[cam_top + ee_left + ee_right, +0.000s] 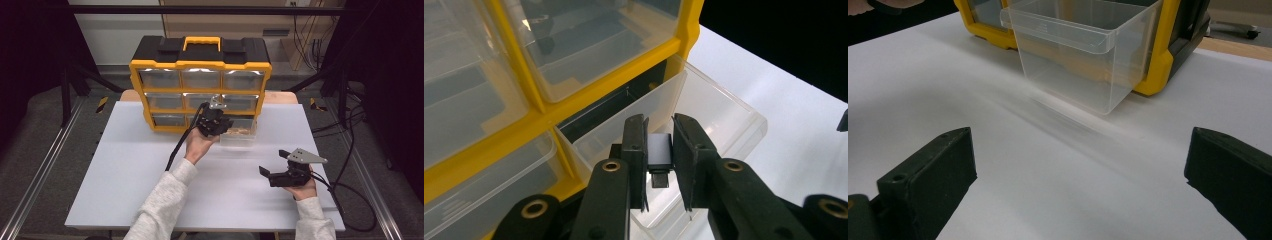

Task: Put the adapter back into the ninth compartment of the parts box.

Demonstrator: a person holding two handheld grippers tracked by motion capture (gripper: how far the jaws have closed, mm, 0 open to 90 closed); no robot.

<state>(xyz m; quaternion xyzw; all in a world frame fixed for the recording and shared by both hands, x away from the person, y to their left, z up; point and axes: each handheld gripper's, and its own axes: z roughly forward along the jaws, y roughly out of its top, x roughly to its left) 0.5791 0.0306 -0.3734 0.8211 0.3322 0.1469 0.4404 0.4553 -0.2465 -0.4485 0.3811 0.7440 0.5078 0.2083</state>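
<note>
Item: one small flat white-and-grey plug-like part [659, 152], short dark stub at its lower end, clamped between the two black jaws of my left gripper [659, 150]; the pads press on its two flat sides, so I log this gripper as closed on the part. Position: held directly above the clear plastic drawer [719, 117], which stands pulled out from the bottom row of the yellow-and-black small-parts cabinet [200, 65] at the far side of the white tabletop [130, 170]. Orientation: the part's long axis runs along the jaws, stub end towards the gripper body, the white end towards the open drawer. Key relation: the drawer's open mouth lies just below and ahead of the jaw tips, with the cabinet's yellow frame close on the far side. I judge the coming move to be a short lowering and release into that drawer, with little room to drift towards the frame. Second item: my right gripper [272, 162], jaws wide apart and holding nothing, resting near the tabletop well back from the drawer; its own view looks at the drawer front from a distance. The left hand [199, 145] is plainly the nearer.
</note>
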